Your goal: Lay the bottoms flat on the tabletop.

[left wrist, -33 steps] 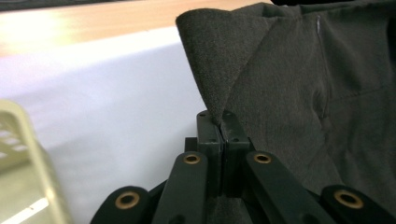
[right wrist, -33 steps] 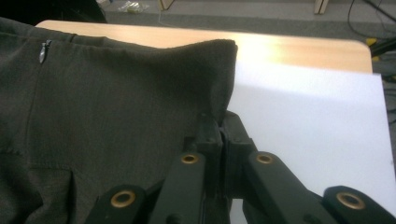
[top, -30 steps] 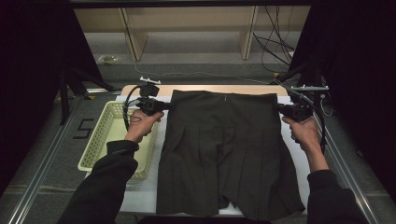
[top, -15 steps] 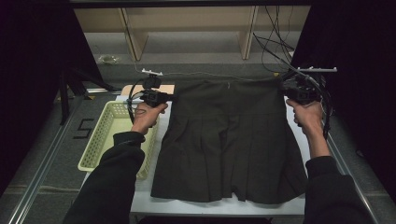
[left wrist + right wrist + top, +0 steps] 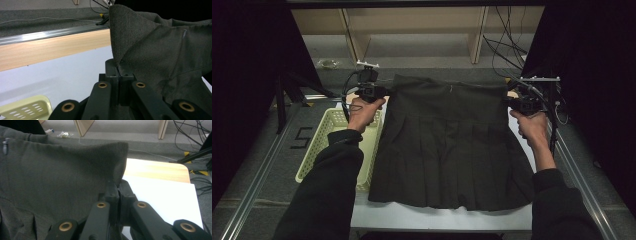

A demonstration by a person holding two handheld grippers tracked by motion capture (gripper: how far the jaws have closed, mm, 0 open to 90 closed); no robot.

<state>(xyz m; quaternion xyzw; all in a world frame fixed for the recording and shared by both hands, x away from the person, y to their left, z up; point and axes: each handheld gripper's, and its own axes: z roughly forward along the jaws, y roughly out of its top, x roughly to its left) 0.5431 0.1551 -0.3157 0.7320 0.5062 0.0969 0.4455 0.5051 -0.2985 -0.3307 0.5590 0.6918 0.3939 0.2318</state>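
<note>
Dark pleated skirt (image 5: 452, 145) spread over the white table (image 5: 412, 217), waistband toward the far edge and hem toward the person. Left gripper (image 5: 384, 91) clenched on the waistband's left corner; in the left gripper view, jaws pressed together with a fold of skirt (image 5: 160, 55) pinched between them and rising in a peak above the left gripper (image 5: 117, 72). Right gripper (image 5: 512, 102) likewise clamped on the waistband's right corner; in the right gripper view, cloth (image 5: 62, 170) draped leftward from the right gripper (image 5: 117, 188), zip pull near the left edge of that view. Waistband stretched between the two grips, running crosswise to the table; skirt's long axis from waistband to hem, pointing back toward the person. Garment thus hung between the grippers and below them, each hand equally near its own corner, neither favoured. Top edge judged lifted off the surface, hem lying on the table. Yellow-green perforated basket (image 5: 332, 145) just left of the skirt, beneath the left forearm (image 5: 332, 180). Coming move judged to depend on both grips travelling together, keeping the waistband taut and level.
</note>
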